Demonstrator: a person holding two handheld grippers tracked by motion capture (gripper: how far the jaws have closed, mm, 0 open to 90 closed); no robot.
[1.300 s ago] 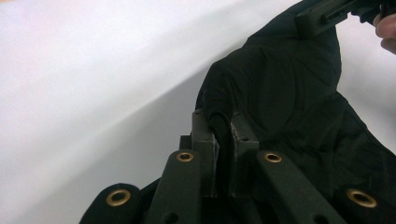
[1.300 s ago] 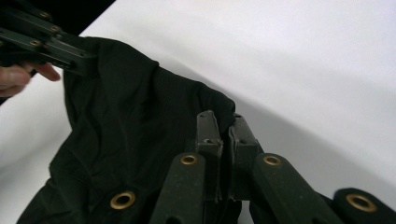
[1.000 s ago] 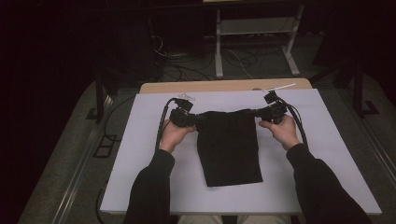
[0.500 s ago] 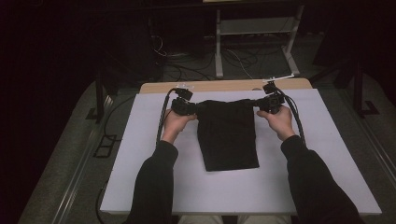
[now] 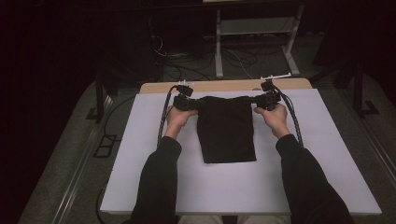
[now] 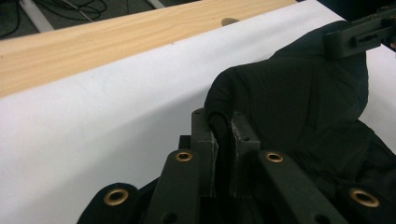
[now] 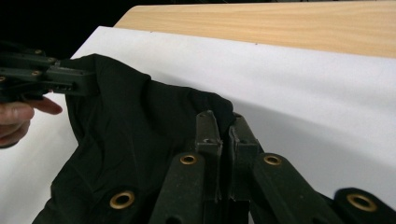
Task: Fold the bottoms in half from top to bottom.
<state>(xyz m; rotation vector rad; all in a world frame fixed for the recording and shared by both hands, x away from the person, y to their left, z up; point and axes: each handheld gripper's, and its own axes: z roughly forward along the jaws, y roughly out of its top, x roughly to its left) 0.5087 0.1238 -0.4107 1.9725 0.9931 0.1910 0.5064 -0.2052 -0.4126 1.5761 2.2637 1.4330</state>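
We have the left gripper point(image 6: 223, 122) clamped on a pinched fold at one top corner of the black folded cloth garment point(image 5: 227, 126), and our right gripper point(image 7: 223, 122) clamped likewise on the opposite corner. Between the two pairs of jaws the top edge runs stretched. From them the cloth trails back toward us, flat on the white sheet point(image 5: 327, 154) covering the pale wooden table point(image 5: 224, 86), whose bare edge lies just beyond the jaws.
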